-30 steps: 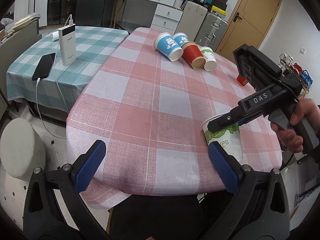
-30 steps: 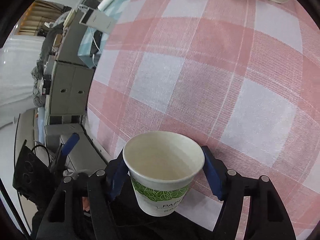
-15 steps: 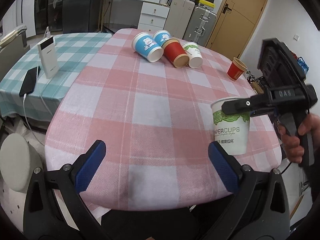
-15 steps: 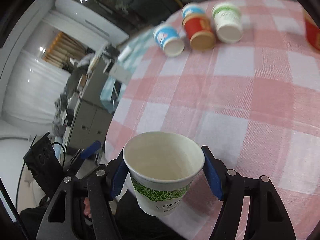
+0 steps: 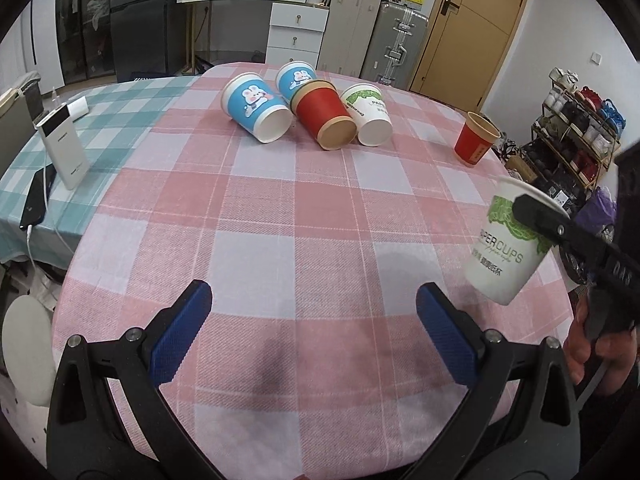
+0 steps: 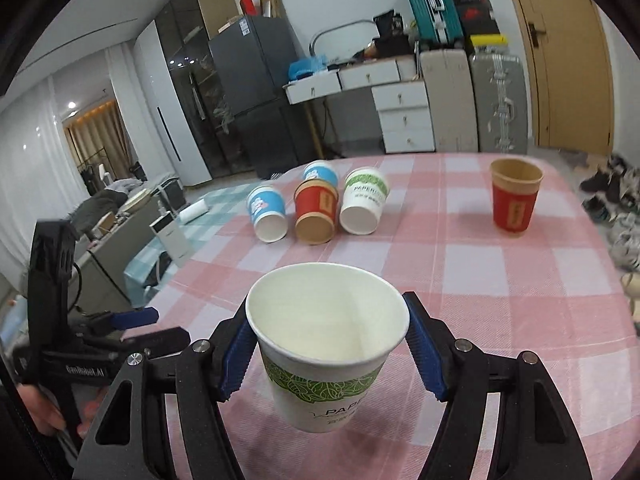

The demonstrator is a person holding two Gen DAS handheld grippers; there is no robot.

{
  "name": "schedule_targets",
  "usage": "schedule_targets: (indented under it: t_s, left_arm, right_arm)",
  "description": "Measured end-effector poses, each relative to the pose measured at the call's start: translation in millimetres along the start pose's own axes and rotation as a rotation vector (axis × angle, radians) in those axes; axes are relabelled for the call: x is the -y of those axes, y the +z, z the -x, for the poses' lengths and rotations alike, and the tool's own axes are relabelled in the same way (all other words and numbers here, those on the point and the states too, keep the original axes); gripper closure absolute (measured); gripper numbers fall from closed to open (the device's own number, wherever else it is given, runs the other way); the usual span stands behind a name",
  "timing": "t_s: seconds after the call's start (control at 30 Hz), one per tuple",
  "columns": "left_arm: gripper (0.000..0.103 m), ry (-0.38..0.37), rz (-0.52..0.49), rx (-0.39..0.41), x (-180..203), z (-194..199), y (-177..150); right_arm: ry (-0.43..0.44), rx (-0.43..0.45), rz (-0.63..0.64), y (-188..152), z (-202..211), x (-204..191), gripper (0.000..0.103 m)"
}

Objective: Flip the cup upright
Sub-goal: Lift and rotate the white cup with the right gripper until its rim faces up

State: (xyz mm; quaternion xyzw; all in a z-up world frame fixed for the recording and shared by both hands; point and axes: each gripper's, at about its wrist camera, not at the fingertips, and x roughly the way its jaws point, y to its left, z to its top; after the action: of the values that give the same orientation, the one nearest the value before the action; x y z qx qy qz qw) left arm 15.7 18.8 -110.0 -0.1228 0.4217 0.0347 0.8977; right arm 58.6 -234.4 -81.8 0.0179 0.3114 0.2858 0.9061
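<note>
The right tongs point(image 6: 328, 354) clamp the white-and-green cup point(image 6: 326, 344) mouth-up, raised off the pink-checked tabletop point(image 6: 500, 300). The left tongs point(image 5: 312, 332) hang wide open, holding nothing. Farther back, four cups point(image 5: 320, 112) lie sideways; a red cup point(image 6: 515, 202) stands upright.

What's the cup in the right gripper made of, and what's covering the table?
The white cup with green leaf print held in the right gripper looks like matte paper: rolled rim, thin wall, printed "PAPERCUPS" on its side. The pink checked table cover seems to be woven cloth, with visible weave and soft drape at the edge; a coated fabric can't be excluded.
</note>
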Motion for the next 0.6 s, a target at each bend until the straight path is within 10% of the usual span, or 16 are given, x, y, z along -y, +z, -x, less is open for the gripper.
schedule_targets:
  t_s: [0.6]
  left_arm:
    - [0.001, -0.014, 0.031, -0.061, 4, -55, 18]
  right_arm:
    - [-0.007, -0.073, -0.006, -29, -21, 5, 0.035]
